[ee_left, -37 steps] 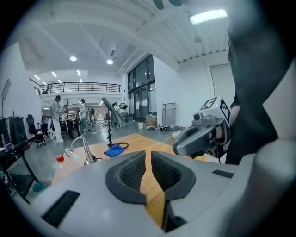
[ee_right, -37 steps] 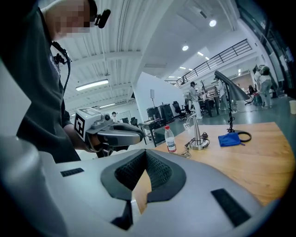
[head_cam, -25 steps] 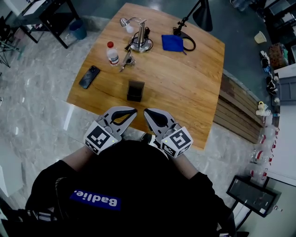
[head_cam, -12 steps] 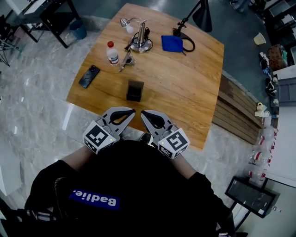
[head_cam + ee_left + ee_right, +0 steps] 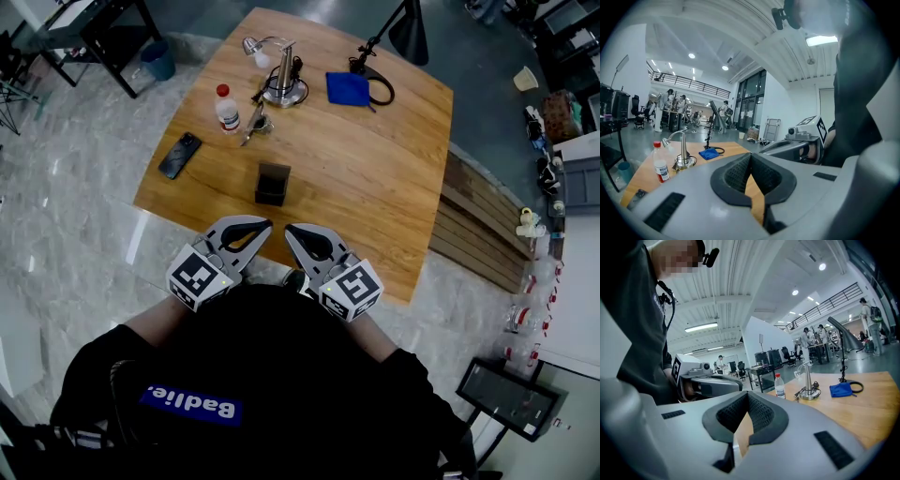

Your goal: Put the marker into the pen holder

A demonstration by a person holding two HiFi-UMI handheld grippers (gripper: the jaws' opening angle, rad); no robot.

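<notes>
The black pen holder (image 5: 273, 184) stands upright near the middle of the wooden table (image 5: 375, 178). A thin dark marker (image 5: 252, 126) lies beyond it, between the bottle and the lamp base. My left gripper (image 5: 263, 225) and right gripper (image 5: 292, 231) hover side by side over the table's near edge, close to the person's chest and short of the holder. Both are shut with nothing between their pads. In the left gripper view the left gripper (image 5: 751, 157) has its pads pressed together; the right gripper (image 5: 747, 395) looks the same in its own view.
A red-capped bottle (image 5: 228, 108), a silver lamp base (image 5: 284, 88), a blue cloth (image 5: 349, 87) and a black lamp's cable (image 5: 382, 86) lie at the far side. A phone (image 5: 181, 155) rests near the left edge. Wooden planks (image 5: 478, 225) sit on the floor to the right.
Both grippers have drifted slightly left and stay shut. Nothing on the table has moved.
</notes>
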